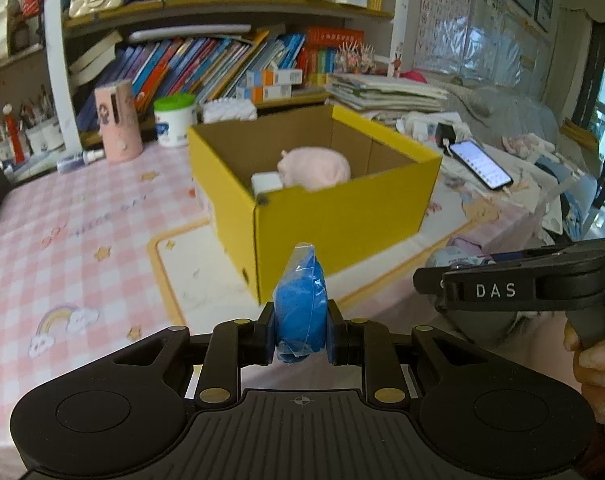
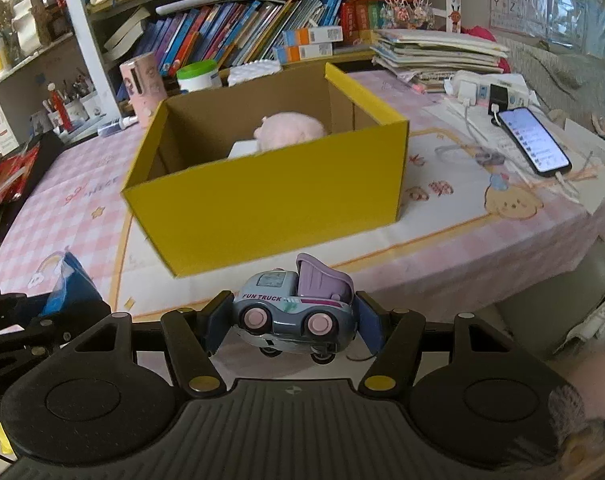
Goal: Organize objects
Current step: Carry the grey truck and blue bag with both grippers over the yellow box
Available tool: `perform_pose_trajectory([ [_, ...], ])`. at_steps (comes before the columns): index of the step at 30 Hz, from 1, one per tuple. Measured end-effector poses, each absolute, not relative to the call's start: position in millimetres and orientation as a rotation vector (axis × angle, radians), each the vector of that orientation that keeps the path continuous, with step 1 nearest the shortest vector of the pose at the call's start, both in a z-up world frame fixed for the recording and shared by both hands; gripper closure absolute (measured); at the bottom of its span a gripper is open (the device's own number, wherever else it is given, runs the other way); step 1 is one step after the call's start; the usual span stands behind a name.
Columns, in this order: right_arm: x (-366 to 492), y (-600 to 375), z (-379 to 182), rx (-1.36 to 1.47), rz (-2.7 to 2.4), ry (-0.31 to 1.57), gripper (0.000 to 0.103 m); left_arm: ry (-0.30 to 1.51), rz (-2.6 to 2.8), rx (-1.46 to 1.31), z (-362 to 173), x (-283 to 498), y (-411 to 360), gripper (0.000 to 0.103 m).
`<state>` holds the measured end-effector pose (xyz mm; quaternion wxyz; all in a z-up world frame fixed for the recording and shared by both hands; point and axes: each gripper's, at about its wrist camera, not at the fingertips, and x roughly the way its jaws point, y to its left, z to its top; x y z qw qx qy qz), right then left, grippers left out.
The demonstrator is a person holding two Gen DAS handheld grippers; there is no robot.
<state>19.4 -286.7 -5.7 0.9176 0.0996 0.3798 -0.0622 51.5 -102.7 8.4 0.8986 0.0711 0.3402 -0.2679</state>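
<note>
A yellow cardboard box (image 1: 342,216) stands open on the pink checked table; it also shows in the right wrist view (image 2: 270,200). Inside lie a pink plush toy (image 1: 314,168) and a white block (image 1: 266,182). My left gripper (image 1: 300,336) is shut on a blue bagged item (image 1: 300,300), held above the table in front of the box. My right gripper (image 2: 294,320) is shut on a grey and purple toy truck (image 2: 294,312), also in front of the box. The blue bagged item also shows at the left of the right wrist view (image 2: 68,284).
A lit phone (image 2: 534,140) on a cable lies right of the box. A pink cylinder (image 1: 118,120), a white jar with a green lid (image 1: 174,120), stacked papers (image 1: 382,92) and shelves of books stand behind it. The table's edge drops off at the right.
</note>
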Motion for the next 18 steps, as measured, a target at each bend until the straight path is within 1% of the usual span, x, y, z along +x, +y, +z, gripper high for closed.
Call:
perform_pose_trajectory([
  [8, 43, -317, 5, 0.194, -0.124, 0.743, 0.041, 0.653, -0.553, 0.148, 22, 74, -130, 0.081],
  [18, 90, -346, 38, 0.139, -0.058, 0.597, 0.041, 0.576, -0.496, 0.174, 41, 115, -165, 0.081],
])
